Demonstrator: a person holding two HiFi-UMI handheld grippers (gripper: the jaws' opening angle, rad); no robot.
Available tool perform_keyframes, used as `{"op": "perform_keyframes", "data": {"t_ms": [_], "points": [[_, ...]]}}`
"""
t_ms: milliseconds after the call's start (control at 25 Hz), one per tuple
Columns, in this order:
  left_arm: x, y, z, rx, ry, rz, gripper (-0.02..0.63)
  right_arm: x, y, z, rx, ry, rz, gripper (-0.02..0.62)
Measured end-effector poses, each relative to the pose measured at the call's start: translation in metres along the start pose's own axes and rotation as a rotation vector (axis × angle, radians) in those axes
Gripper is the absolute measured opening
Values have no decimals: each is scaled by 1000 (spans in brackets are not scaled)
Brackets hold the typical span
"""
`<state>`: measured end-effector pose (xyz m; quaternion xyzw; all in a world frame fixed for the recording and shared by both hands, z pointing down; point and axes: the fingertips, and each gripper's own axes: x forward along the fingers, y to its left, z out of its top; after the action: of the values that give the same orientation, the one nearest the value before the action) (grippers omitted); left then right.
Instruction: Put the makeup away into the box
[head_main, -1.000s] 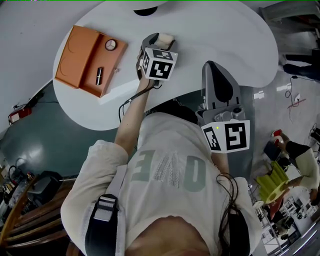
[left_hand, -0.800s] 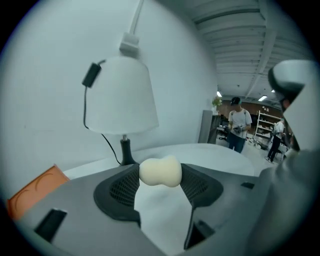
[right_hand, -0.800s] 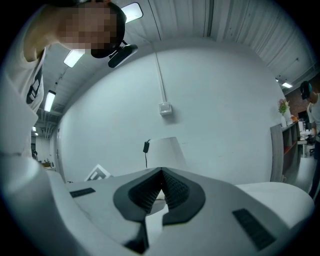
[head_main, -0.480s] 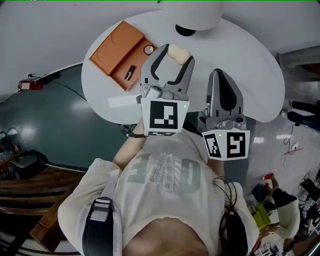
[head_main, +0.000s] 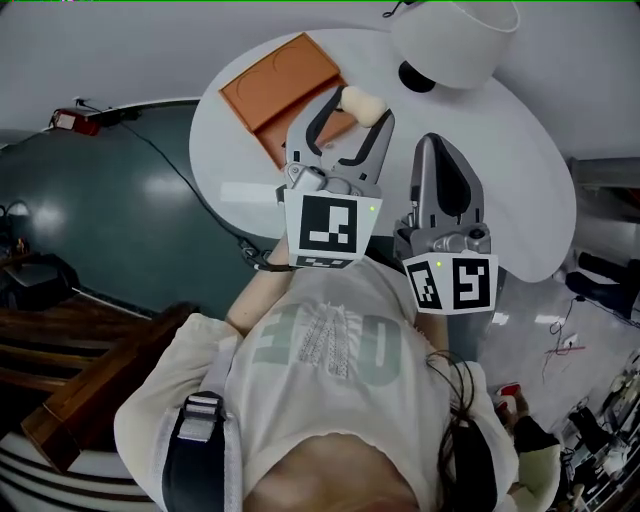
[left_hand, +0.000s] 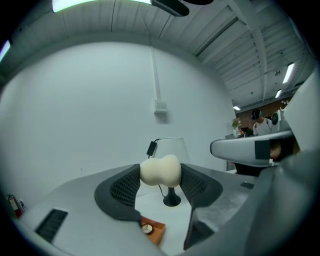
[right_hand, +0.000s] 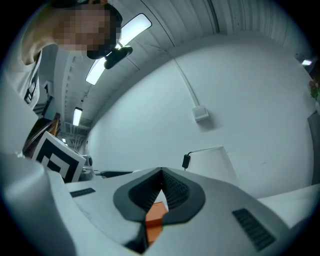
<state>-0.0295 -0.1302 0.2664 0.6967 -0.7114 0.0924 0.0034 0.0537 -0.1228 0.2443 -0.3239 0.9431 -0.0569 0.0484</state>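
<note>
Now the left hand-held gripper (head_main: 357, 108) pinches the cream sponge (left_hand: 160, 170) above the orange box (head_main: 275, 85)

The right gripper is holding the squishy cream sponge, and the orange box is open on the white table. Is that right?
Not quite. The left gripper holds the cream sponge, as the left gripper view shows; the right gripper's jaws are shut and empty. The orange box does lie open on the white table.
</note>
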Motion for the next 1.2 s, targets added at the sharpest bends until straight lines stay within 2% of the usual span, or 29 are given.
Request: {"op": "perform_keyframes", "data": {"t_ms": [200,280,400,560,680,800,1200], "points": [[11,28,-33,-58,93,21,250,10,4,-8,12,21,12,5],[21,49,-67,-105,179,40,249,12,5,-13,15,35,10,5],[40,74,-133,-187,358,41,244,17,3,-21,23,55,3,5],[59,83,-199,-244,528,11,242,27,0,-31,28,78,-3,5],[71,76,-232,-236,615,-29,242,33,-2,-36,26,94,-7,5],[79,68,-258,-191,688,-57,242,38,-1,-40,28,111,-13,5],[86,58,-300,-157,828,-98,242,33,-7,-59,34,183,-50,5]]}}
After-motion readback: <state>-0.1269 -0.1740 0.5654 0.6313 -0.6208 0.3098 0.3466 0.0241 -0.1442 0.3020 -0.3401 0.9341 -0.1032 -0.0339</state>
